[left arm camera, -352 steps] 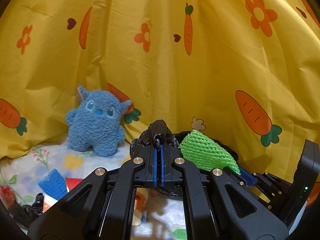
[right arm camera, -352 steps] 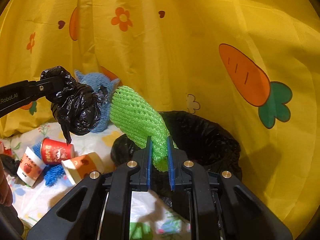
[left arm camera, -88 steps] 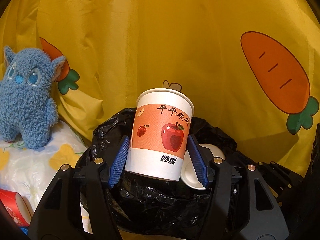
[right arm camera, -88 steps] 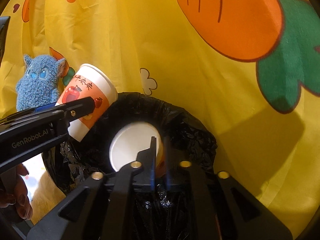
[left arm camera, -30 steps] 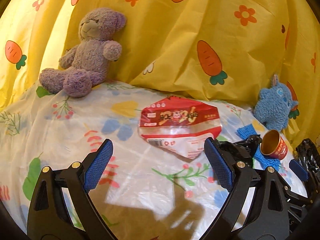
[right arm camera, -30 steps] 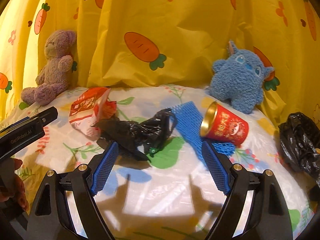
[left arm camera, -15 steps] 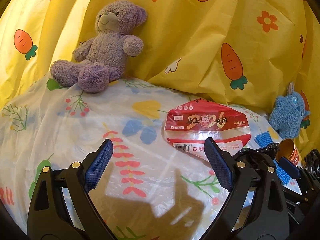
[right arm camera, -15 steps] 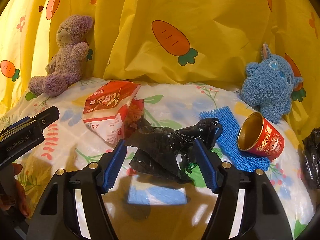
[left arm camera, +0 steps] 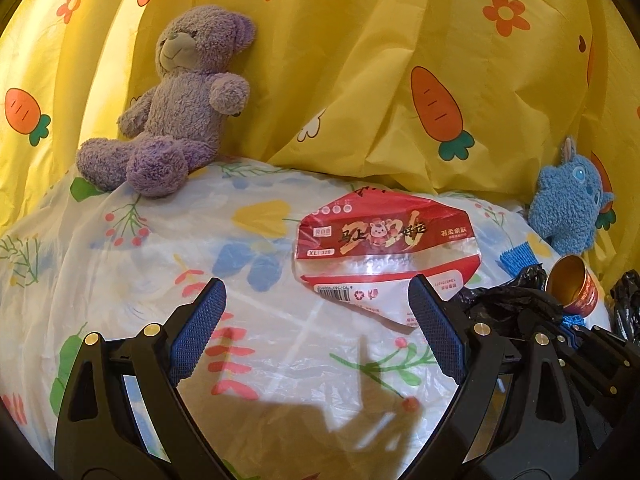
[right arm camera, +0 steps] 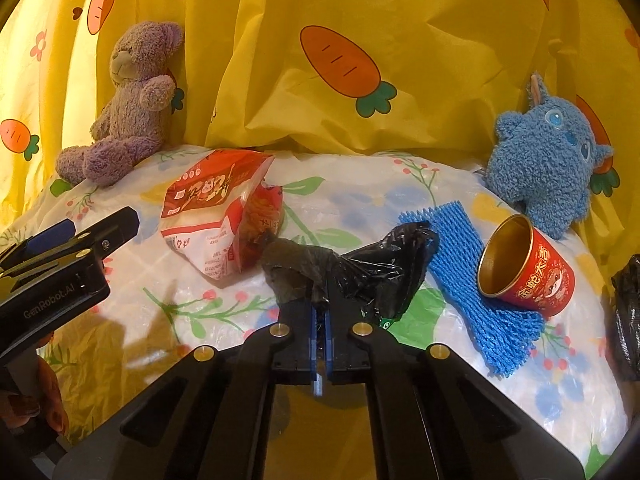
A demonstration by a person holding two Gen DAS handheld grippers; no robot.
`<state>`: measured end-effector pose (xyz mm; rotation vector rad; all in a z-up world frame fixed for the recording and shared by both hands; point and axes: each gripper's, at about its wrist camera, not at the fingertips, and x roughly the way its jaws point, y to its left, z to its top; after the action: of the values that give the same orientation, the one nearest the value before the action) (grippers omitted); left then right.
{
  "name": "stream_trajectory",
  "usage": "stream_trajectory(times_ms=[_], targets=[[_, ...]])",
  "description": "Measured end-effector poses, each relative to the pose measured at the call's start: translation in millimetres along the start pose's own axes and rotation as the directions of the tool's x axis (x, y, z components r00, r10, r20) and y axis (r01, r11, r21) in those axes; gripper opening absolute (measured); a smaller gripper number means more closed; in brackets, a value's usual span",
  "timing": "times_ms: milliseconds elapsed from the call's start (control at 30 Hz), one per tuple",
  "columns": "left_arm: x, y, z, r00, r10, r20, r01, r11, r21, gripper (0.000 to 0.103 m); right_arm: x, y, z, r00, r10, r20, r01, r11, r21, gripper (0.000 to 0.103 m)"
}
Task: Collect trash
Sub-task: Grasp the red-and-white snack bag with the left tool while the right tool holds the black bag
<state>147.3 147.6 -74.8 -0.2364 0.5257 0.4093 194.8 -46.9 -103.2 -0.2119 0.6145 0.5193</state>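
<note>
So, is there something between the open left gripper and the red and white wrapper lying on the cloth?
Nothing visible. The left gripper is open over bare flowered cloth, and the red and white wrapper lies just beyond its right finger.

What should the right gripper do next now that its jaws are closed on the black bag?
Probably lift straight up a little. The right gripper has its jaws shut on the crumpled black plastic bag, which lies on the sheet against the blue foam net and the red wrapper. A short lift should free it from both. The left gripper is open over the wrapper.
</note>
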Motion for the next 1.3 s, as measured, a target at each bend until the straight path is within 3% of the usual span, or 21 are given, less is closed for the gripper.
stream_trajectory(times_ms=[367,633,733,800,1000,1067,1200,1300], targets=[[5.1,-30.8,-0.5,0.998,-0.06,-0.005,0.06,0.997,0.053,0.091,-37.7,-34.0,-3.7,0.997,-0.048,0.054,0.043,0.996,0.079,0.003],[21.4,-71.4,1.2,0.995,-0.103,-0.015,0.104,0.981,0.165,0.091,-52.2,-51.1,-13.3,0.994,-0.097,0.055,0.091,0.99,0.11,0.003],[31.6,-83.5,6.8,0.995,-0.099,-0.031,0.104,0.976,0.193,0.086,-57.3,-55.5,-15.7,0.992,-0.11,0.055,0.103,0.988,0.119,0.003],[38.7,-88.9,9.4,0.993,-0.109,-0.043,0.115,0.973,0.201,0.077,-61.3,-58.0,-17.6,0.991,-0.118,0.055,0.111,0.986,0.12,0.003],[55.6,-94.1,11.4,0.99,-0.117,-0.082,0.132,0.968,0.213,0.026,-70.7,-64.1,-22.4,0.989,-0.137,0.057,0.129,0.983,0.131,0.003],[54.6,-90.9,10.9,0.99,-0.12,-0.077,0.134,0.969,0.207,0.014,-73.3,-65.9,-23.6,0.988,-0.144,0.057,0.135,0.981,0.136,0.003],[47.3,-82.5,11.1,0.991,-0.12,-0.059,0.129,0.974,0.186,0.004,-77.6,-69.4,-27.1,0.987,-0.153,0.054,0.144,0.978,0.15,0.003],[38.0,-76.8,9.8,0.992,-0.12,-0.041,0.125,0.975,0.185,0.003,-81.2,-70.8,-29.5,0.986,-0.16,0.053,0.15,0.976,0.159,0.003]])
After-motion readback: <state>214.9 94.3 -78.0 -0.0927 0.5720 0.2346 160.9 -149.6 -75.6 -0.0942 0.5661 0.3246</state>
